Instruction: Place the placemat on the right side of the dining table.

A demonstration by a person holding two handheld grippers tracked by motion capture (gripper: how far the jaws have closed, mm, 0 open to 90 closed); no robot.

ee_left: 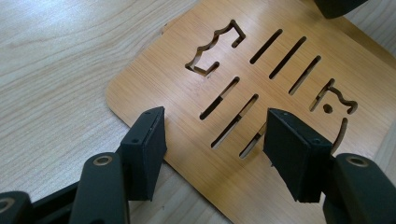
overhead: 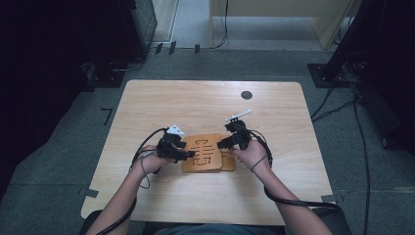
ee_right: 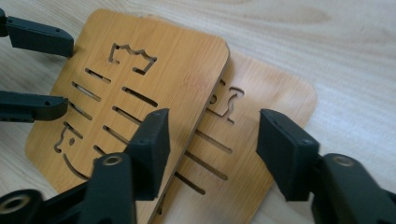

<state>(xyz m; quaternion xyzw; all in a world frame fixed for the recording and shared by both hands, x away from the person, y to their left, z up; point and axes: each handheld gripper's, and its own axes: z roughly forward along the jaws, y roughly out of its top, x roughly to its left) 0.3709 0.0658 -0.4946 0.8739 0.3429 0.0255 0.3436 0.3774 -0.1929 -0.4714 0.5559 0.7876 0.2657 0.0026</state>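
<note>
Lying flat, two stacked boards (overhead: pixel 208 154) sit offset, each hand-held gripper gaping, gripping nothing.

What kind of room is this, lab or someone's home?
Probably a lab or data-collection workspace: a bare wooden table on grey carpet, cables across the floor, dark equipment stands at the sides.

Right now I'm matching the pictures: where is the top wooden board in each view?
High view: top board at table centre, between both grippers.
Left gripper view: fills the middle and right.
Right gripper view: left half, overlapping the lower board.
Shared landmark: its row of slots.
</note>
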